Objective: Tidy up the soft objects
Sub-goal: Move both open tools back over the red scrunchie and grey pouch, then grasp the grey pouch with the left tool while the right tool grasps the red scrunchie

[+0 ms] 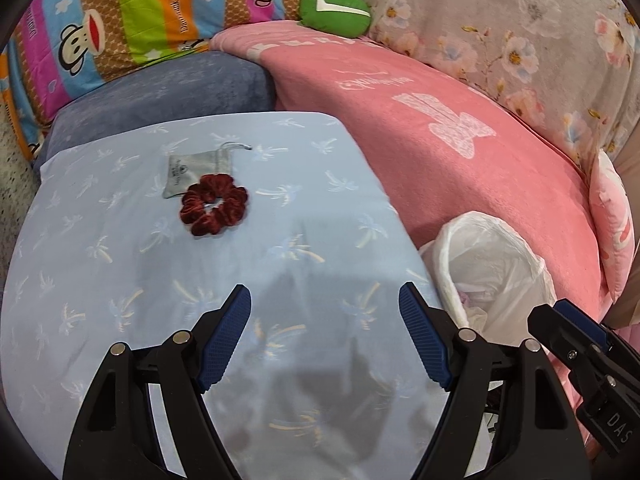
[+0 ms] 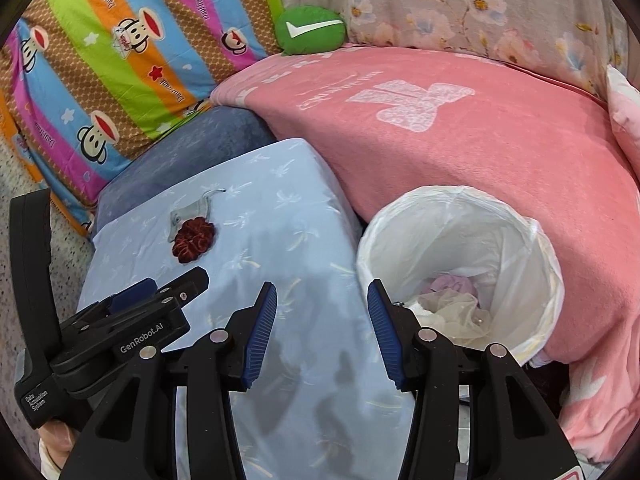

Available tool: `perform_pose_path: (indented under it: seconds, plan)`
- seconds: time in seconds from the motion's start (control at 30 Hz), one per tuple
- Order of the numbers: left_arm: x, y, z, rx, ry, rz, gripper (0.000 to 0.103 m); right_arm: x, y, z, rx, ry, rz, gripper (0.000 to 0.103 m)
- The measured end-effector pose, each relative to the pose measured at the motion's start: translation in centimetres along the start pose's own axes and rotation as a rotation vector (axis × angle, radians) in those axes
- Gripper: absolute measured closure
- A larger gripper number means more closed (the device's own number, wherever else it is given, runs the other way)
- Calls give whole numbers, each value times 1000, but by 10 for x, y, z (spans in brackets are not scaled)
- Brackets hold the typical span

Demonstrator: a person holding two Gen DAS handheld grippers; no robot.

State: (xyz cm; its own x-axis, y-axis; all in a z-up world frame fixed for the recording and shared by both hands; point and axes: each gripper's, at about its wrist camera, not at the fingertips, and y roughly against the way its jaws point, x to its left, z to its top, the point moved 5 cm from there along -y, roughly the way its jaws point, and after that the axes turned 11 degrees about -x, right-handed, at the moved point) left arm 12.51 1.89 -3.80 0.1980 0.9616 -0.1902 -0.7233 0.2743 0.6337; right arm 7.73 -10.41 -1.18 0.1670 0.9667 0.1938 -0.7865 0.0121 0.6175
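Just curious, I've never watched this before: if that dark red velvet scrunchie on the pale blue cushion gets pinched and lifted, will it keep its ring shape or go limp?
The dark red velvet scrunchie is gathered, ruffled fabric, so it would probably squash between the pads and sag. It looks light. Lying flat, half over the small grey drawstring pouch, it seems unlikely to roll.
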Motion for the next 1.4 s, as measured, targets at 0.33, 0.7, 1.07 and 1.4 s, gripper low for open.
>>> perform_pose_path:
  seconds: [0.33,0.7,1.07,1.4]
  plan:
    - [44,2,0,1,43,51,30,50,-21,-5,20,54,39,49]
    - [95,-3,0,7,83,108,30,93,-59,-11,61,73,87,48]
    - [151,-22,7,20,117,188,30,124,-120,-8,114,35,113,47]
    - [184,-56,32,11,131,221,26,158,-187,-2,159,22,151,47]
